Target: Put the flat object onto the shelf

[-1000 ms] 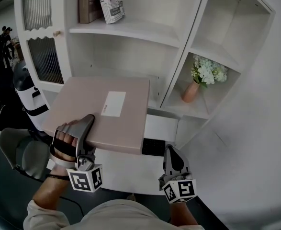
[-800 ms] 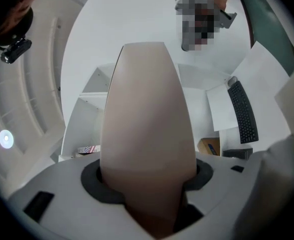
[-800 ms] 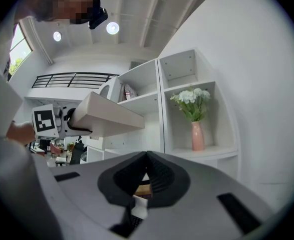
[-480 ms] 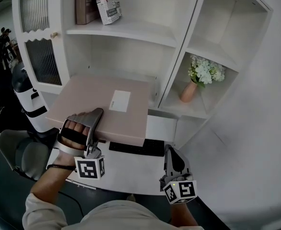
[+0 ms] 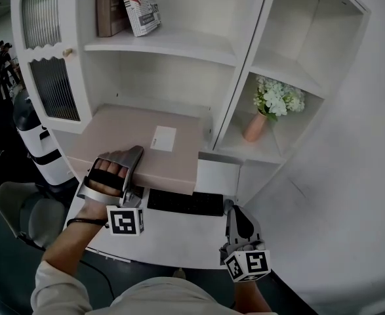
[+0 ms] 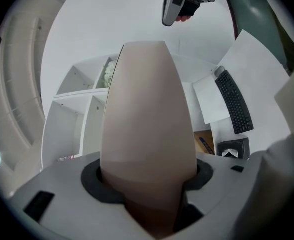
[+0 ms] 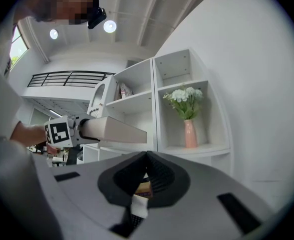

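1. Left gripper [image 5: 130, 159]: its jaws pinch the near edge of the flat box [image 5: 146, 146], one jaw over the top face and one under it. The box runs level, straight ahead of the jaws.
2. Left gripper view: the flat box [image 6: 147, 109] fills the gap between the jaws of the left gripper [image 6: 147, 184] and hides most of what lies beyond them. I see only shelf bays on one side of the jaws and the keyboard [image 6: 234, 101] on the other.
3. Head view only: a white label [image 5: 162, 138] sits on the top face ahead of the jaws. The far end of the box reaches into the lower open bay of the white shelf unit [image 5: 172, 44]. I cannot tell whether the box touches the shelf.
4. Right gripper [image 5: 235, 218]: it hangs over the counter [image 5: 179, 238], with the keyboard [image 5: 184, 202] just ahead of its jaws.
5. Right gripper view: the jaws of the right gripper [image 7: 147, 159] are pressed together at the tips with nothing between them.
6. Right gripper view only: the flat box [image 7: 119, 129] shows edge-on, above and to the left of these jaws. The left gripper's marker cube [image 7: 57, 132] is at its near end.
7. A vase of flowers [image 7: 189, 133] stands in a side bay ahead of the right jaws, and it also shows in the head view [image 5: 254, 125].
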A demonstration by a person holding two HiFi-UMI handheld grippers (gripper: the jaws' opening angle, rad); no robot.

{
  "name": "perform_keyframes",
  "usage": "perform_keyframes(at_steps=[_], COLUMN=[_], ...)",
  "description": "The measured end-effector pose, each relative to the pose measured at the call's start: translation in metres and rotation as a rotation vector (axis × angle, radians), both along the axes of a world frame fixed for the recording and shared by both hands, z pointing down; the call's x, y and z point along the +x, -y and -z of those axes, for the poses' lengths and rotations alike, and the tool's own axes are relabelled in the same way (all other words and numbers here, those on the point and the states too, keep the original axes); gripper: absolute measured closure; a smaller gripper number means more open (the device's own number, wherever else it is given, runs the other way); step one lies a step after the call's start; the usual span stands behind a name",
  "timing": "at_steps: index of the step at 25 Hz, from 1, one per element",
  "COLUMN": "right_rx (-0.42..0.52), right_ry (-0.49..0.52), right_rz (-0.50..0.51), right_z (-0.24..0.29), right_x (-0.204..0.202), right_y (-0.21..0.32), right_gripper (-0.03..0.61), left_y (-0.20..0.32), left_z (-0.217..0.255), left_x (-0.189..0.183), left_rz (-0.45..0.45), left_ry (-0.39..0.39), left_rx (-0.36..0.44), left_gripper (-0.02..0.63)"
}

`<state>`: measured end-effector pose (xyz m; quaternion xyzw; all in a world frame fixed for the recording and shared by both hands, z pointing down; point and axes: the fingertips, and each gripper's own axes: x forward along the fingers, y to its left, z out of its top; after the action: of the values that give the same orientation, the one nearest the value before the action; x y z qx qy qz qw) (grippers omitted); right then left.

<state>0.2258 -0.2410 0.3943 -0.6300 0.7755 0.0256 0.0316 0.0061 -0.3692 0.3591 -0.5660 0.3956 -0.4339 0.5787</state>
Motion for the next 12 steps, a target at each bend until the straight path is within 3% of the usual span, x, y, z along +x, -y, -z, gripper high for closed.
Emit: perform_keyframes(at_steps=[12], right_rx=[-0.013], right_ry=[0.006], right_rz=[-0.021], right_z=[-0.005], right_x=[0.008], right_y=[0.005], right_gripper=[0.575], left_y=[0.03], left_z=[-0.021], left_x=[0.011], left_rz=[-0.003], left_ry=[0.019], left_rx=[-0.063], left_gripper=[0.337])
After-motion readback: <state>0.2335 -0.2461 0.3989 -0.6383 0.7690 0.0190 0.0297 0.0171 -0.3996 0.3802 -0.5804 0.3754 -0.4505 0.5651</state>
